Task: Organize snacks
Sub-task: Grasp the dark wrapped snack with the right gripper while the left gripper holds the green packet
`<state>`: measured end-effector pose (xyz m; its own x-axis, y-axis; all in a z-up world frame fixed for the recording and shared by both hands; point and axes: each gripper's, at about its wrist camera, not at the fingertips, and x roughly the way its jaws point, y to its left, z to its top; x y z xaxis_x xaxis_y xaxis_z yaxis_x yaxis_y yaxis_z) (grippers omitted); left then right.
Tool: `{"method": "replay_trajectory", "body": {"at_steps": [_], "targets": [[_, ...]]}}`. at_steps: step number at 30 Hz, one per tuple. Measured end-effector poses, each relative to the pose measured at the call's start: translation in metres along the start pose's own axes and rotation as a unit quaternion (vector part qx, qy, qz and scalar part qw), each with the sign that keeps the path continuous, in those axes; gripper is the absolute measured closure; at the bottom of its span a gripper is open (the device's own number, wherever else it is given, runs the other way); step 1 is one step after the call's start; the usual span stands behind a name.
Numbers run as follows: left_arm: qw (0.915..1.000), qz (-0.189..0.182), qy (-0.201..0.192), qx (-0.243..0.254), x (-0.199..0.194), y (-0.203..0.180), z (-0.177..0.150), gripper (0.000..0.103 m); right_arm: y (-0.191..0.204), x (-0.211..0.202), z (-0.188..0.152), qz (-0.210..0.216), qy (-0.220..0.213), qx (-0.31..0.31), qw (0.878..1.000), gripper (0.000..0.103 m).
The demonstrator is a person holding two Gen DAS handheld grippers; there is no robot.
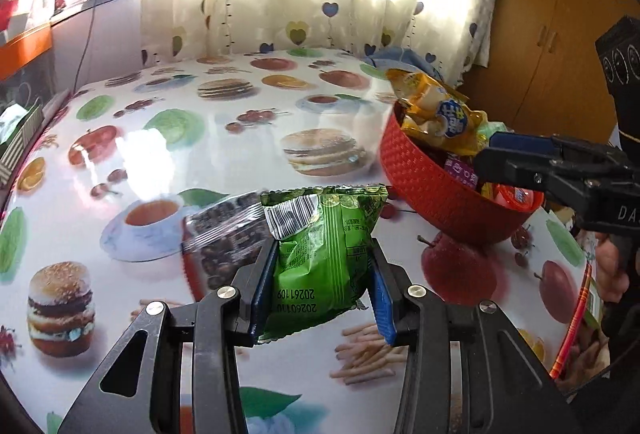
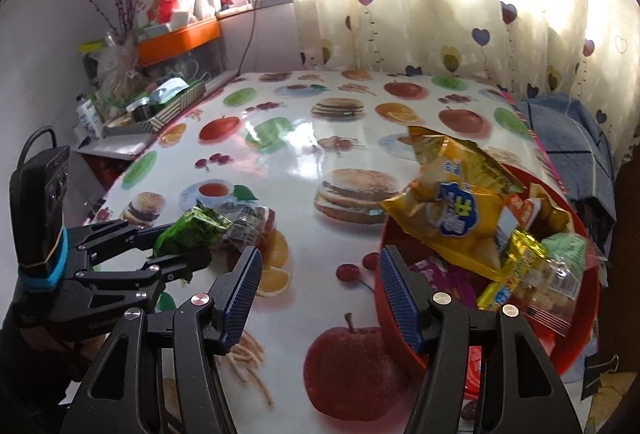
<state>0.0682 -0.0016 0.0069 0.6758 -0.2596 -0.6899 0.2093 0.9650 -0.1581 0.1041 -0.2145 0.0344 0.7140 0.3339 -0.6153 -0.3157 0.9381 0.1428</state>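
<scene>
My left gripper is clamped on a green snack packet, both blue pads pressed into its sides, the packet lifted off the table. A clear-wrapped dark snack pack sits just behind it at ten o'clock, touching or overlapping the green one; I cannot tell which. The red basket stands at two o'clock, piled with snacks, a yellow bag sticking up over its far rim. My right gripper hangs spread wide with nothing between its fingers, its right finger at the basket's near rim. From that side the green packet lies at nine o'clock. At eleven o'clock a striped tray of clutter sits beside the table.
</scene>
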Motion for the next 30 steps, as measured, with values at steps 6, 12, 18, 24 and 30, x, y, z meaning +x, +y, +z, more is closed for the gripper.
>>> {"method": "replay_trajectory", "body": {"at_steps": [6,12,18,24,30], "targets": [[0.9978,0.049,-0.004,-0.045,-0.012,0.043,-0.008,0.060,0.023,0.039,0.008,0.026,0.035,-0.045,0.998,0.042],[0.9939,0.075,-0.002,-0.080,-0.018,0.074,-0.020,0.060,0.035,0.075,0.008,0.025,0.079,-0.078,0.993,0.055],[0.9927,0.081,-0.002,-0.090,-0.020,0.083,-0.025,0.060,0.047,0.100,0.005,0.025,0.107,-0.093,0.990,0.071],[0.9921,0.083,-0.006,-0.094,-0.025,0.088,-0.028,0.059,0.080,0.098,0.004,0.091,0.103,-0.132,0.982,0.070],[0.9895,0.093,-0.012,-0.110,-0.032,0.103,-0.031,0.060,0.100,0.092,0.015,0.068,0.068,-0.224,0.970,0.049]]}}
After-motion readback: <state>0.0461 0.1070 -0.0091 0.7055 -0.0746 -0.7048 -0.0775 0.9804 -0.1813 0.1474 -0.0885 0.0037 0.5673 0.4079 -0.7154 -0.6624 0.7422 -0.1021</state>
